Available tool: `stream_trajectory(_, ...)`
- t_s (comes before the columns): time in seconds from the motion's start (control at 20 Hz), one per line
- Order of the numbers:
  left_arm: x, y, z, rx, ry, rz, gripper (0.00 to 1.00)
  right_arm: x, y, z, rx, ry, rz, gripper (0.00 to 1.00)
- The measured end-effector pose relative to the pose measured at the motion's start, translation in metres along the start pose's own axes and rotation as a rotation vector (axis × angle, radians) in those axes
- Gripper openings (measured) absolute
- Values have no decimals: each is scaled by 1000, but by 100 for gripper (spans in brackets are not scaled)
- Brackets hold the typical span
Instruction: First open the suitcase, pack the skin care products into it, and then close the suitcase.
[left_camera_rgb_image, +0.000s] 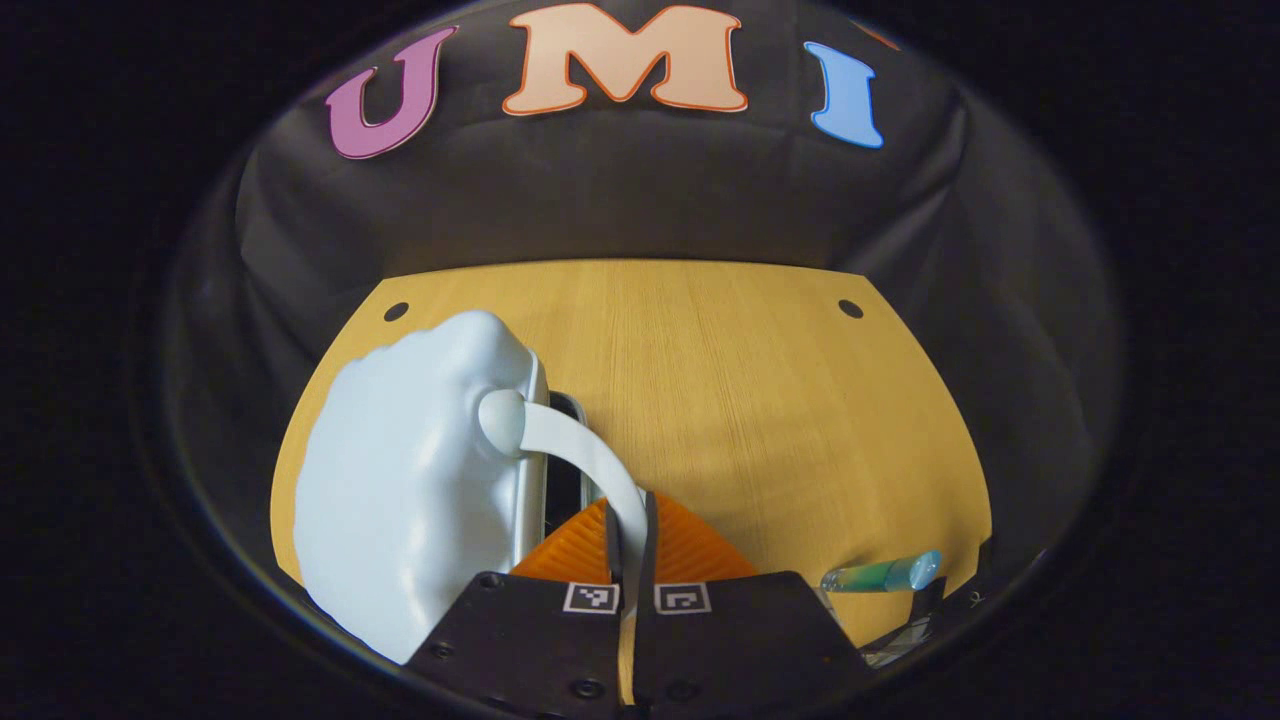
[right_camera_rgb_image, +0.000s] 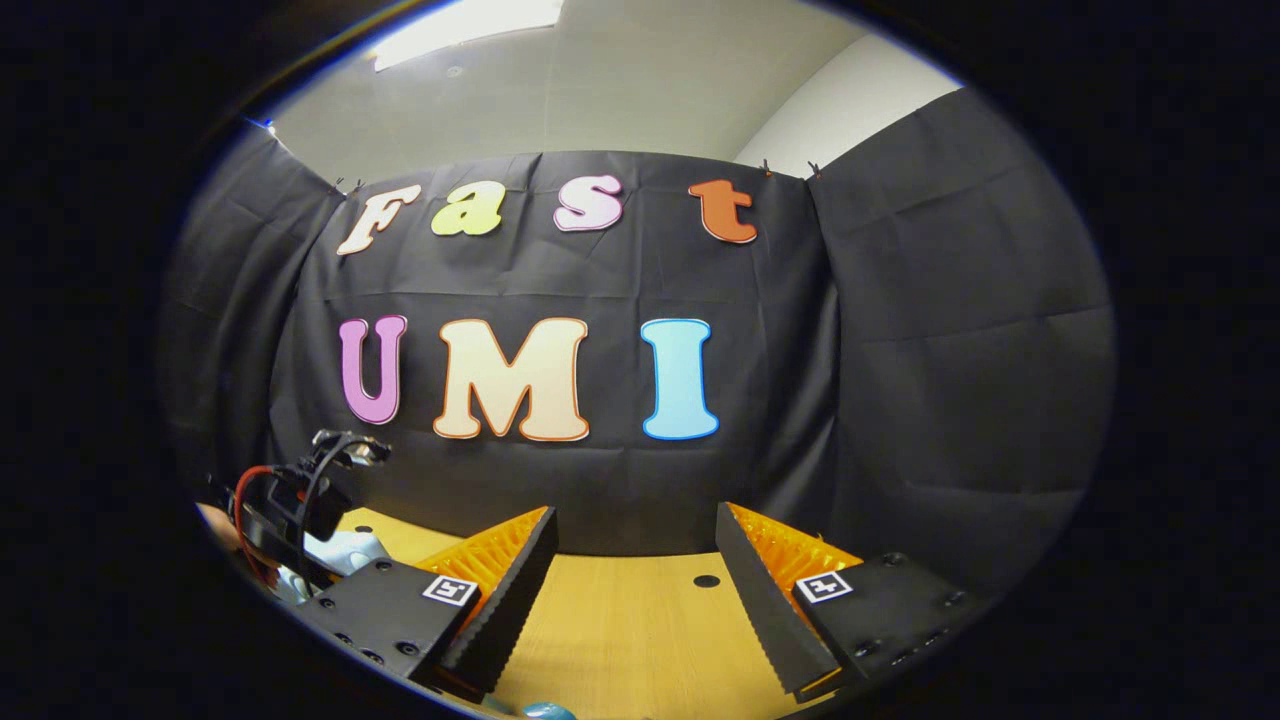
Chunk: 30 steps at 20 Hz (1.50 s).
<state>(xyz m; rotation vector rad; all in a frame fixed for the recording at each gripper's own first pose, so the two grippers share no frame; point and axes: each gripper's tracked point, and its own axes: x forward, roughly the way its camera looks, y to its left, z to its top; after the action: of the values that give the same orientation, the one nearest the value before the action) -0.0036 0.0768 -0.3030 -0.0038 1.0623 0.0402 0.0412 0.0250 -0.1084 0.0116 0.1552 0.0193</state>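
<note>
The left gripper has its two fingers pressed together on the thin white handle of the suitcase. The handle curves from the fingers up to a round knob on the side of the suitcase. The suitcase is pale blue and stands on its edge on the wooden table, with a narrow dark gap showing just beside the handle. To the right of the suitcase, well apart from it and near the table edge, a small bluish-green skin care tube lies on its side. The right gripper is raised over the table with its fingers wide apart and nothing between them. Far to its left, the other gripper is seen beside the suitcase.
</note>
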Motion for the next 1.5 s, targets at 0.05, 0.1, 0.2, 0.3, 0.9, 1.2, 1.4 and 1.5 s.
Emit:
stream_trajectory(0.05, -4, 3, 6, -9, -19, 0, 0, 0, 4, 0, 1, -1, 6, 99)
stream_trajectory(0.1, -10, 6, 11, -14, -34, 0, 0, 1, 7, 0, 2, -3, 11, 99)
stream_trajectory(0.2, -24, 12, 24, -22, -71, 9, 0, 2, 15, 0, 9, -4, 23, 99)
stream_trajectory(0.3, -40, 13, 35, -14, -98, 19, 0, 4, 24, 0, 19, -4, 32, 99)
stream_trajectory(0.9, -51, 55, 59, -38, -217, 55, 0, 9, 107, 12, 41, -43, 53, 99)
stream_trajectory(1.2, -50, 89, 68, -28, -274, 103, 0, 12, 157, 11, 39, -49, 70, 97)
stream_trajectory(1.4, -50, 113, 67, -48, -281, 158, 0, 12, 184, 15, 28, -55, 80, 99)
stream_trajectory(1.5, -52, 121, 64, -78, -271, 181, 0, 14, 193, 15, 18, -55, 82, 99)
